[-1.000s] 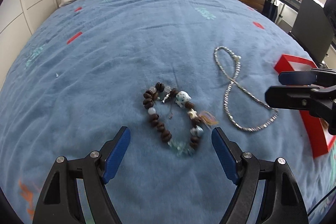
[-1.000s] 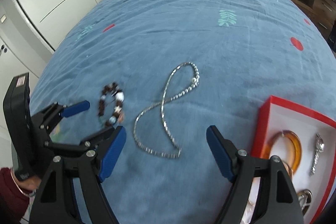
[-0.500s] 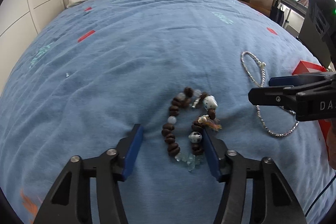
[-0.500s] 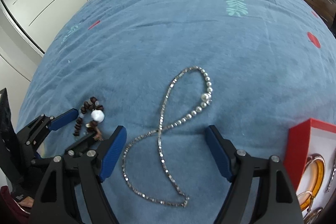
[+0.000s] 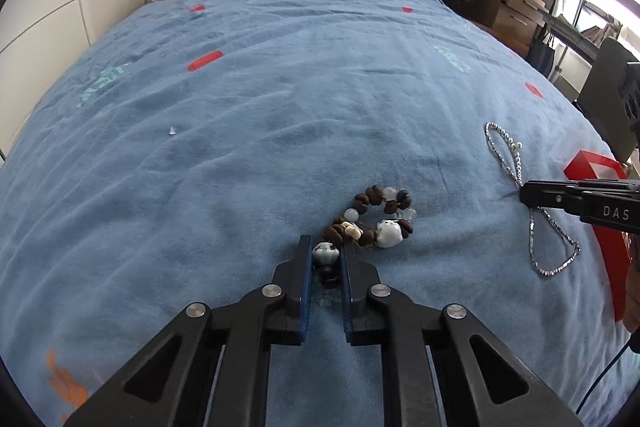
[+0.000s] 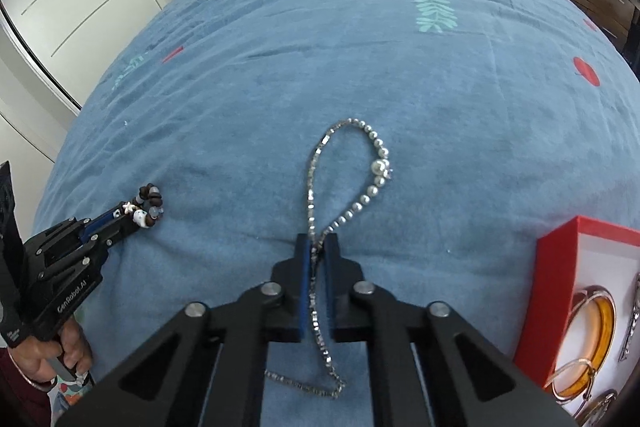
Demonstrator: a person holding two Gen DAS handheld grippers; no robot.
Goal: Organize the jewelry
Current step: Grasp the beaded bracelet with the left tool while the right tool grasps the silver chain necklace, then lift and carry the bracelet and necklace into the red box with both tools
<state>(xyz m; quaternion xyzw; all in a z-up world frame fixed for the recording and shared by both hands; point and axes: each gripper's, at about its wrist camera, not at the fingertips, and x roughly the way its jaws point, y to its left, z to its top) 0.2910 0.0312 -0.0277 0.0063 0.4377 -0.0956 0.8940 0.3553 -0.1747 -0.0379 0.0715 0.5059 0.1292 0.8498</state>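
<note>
Since a second ago both pairs of jaws have gone from spread wide to closed, each on its own piece. My left gripper (image 5: 325, 254) now pinches the near end of the bracelet (image 5: 374, 219), a pale bead caught between the blue pads; the rest of its loop lies bunched on the bedspread (image 5: 256, 131) just beyond the tips. My right gripper (image 6: 317, 247) is clamped on the necklace (image 6: 352, 211) where its strands cross, far loop ahead on the bedspread, tail trailing beneath the jaws. The red box (image 6: 560, 267) sits at right, an amber bangle (image 6: 596, 339) inside.
</note>
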